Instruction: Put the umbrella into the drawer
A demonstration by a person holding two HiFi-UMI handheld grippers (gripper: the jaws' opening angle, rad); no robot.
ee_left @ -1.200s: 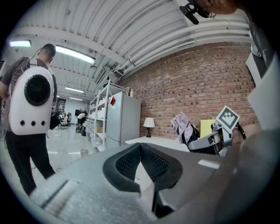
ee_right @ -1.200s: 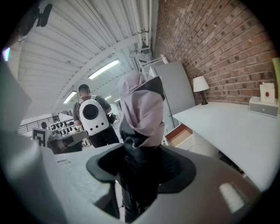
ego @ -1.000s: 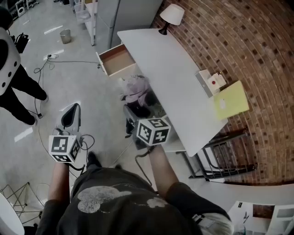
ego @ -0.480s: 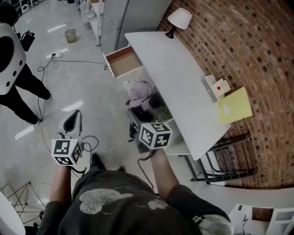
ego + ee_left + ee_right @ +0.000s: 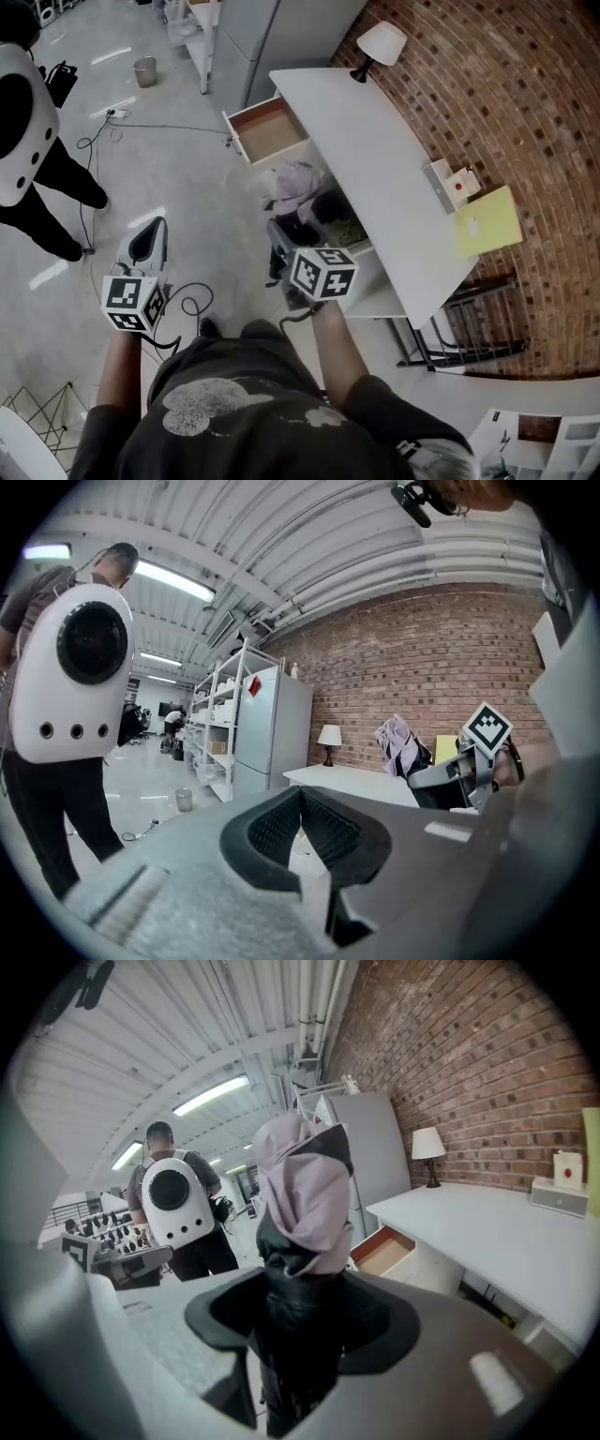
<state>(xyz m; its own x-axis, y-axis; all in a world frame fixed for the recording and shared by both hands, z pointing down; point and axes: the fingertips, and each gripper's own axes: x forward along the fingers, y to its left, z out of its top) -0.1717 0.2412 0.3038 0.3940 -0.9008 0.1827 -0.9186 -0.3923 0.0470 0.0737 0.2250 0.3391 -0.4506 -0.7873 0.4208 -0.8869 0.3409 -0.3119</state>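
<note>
two grippers: right gripper [image 5: 300, 1321] pinches the folded umbrella [image 5: 302, 1185] upright by its black end for carrying; open drawer [image 5: 270, 131] lies at 11 o'clock; left gripper [image 5: 300, 808] pressed together, empty.

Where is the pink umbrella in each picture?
Head view: umbrella, centre, just below the open drawer in the picture.
Left gripper view: umbrella, right of centre, against the brick wall.
Right gripper view: umbrella, centre, clamped in the jaws.
Shared landmark: the lamp on the white desk.
</note>
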